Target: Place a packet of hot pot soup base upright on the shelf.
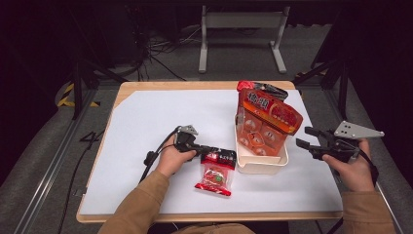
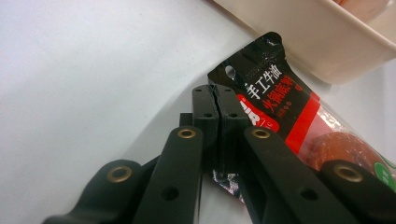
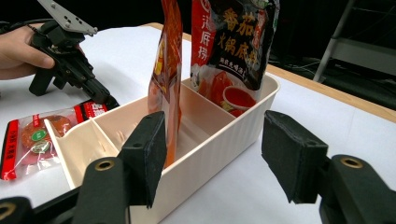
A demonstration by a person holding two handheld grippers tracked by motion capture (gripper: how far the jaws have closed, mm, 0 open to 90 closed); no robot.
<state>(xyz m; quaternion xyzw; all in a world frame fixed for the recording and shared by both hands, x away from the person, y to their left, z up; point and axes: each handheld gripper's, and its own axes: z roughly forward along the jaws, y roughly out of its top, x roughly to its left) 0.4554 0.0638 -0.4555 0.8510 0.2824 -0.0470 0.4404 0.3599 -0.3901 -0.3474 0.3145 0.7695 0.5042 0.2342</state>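
Small hotpot-base packet (image 1: 215, 173): lies flat on the white bench (image 1: 146, 126), just beside the near end of the cream divided bin (image 1: 260, 165).
Writing on it: the black header reads "手工牛油" over "火锅底料" in the left gripper view (image 2: 266, 88).
Left gripper (image 1: 200, 148): jaws clenched on the packet's black top edge.
Step in hand: judged a pick-up, grip made, packet not yet lifted.
Next move: likely a lift and a carry over the bin's wall into the empty near compartment, keeping the pinch firm because the pouch hangs limp.
Bin contents: an orange-red pouch (image 1: 265, 124) stands upright; behind it, a tomato hotpot-base pouch (image 3: 231, 42) marked "番茄火锅底料".
Right gripper (image 1: 308, 137): jaws released wide, holding nothing, hovering just right of the bin.
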